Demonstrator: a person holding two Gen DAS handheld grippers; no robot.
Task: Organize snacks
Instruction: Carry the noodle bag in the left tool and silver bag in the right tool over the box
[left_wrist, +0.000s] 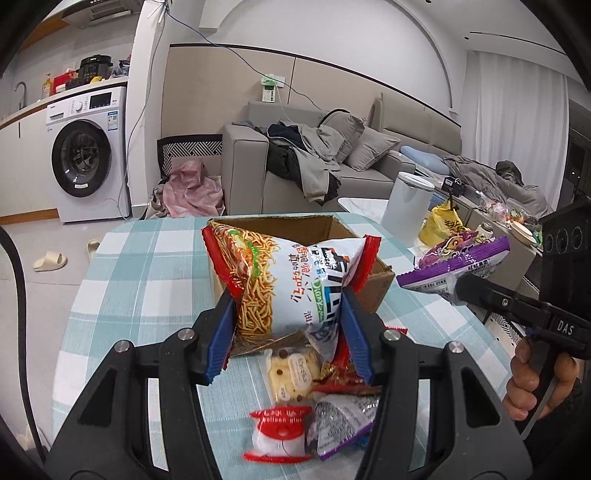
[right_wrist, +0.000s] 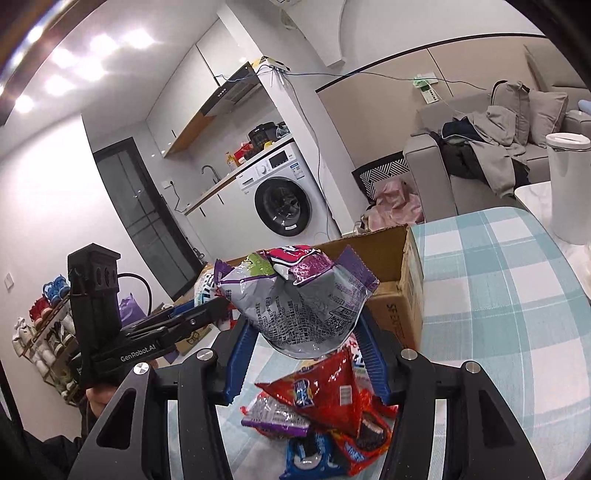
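My left gripper (left_wrist: 287, 295) is shut on a white and red noodle-snack bag (left_wrist: 280, 273), held above the checked tablecloth (left_wrist: 147, 277) in front of an open cardboard box (left_wrist: 280, 223). To its right, my right gripper (left_wrist: 461, 291) is shut on a purple snack bag (left_wrist: 461, 258). In the right wrist view the right gripper (right_wrist: 304, 323) pinches that crumpled purple and silver bag (right_wrist: 299, 299) before the box (right_wrist: 384, 258), with the left gripper (right_wrist: 218, 306) at the left. Loose snacks lie below: a cookie packet (left_wrist: 291, 369), a red packet (right_wrist: 328, 391), a blue biscuit packet (right_wrist: 310, 454).
A white bin (left_wrist: 406, 206) stands beyond the table's far right. A grey sofa (left_wrist: 332, 166) with clothes is behind, and a washing machine (left_wrist: 88, 155) stands at the far left. A person's hand (left_wrist: 535, 384) grips the right handle.
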